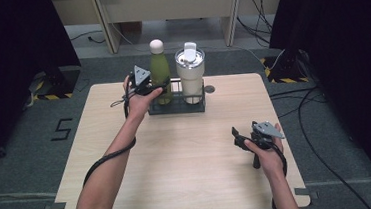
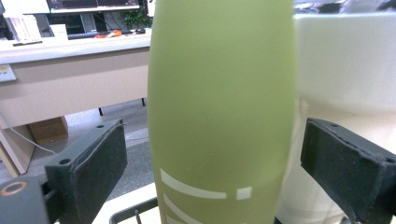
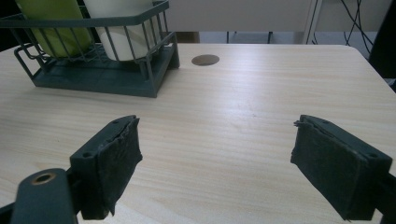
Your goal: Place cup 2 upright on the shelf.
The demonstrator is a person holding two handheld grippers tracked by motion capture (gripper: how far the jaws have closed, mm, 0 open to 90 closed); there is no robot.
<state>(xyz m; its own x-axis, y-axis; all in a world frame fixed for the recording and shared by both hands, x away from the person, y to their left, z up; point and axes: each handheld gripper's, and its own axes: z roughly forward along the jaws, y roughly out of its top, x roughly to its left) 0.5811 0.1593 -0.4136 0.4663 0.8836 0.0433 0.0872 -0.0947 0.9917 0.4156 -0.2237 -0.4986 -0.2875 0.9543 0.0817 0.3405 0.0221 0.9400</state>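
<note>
Light wooden table [image 1: 178,170], green bottle [image 2: 222,112] and white tumbler [image 1: 191,74] in wire rack [image 3: 100,77], your left gripper [image 2: 212,163] wide open around the bottle, not touching, your right gripper [image 3: 217,163] wide open, empty, over the table.

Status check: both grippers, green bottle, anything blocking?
Left gripper open, jaws either side of green bottle, not closed on it. Right gripper open, empty, over table. Bottle upright in wire rack; white tumbler close beside it.
</note>
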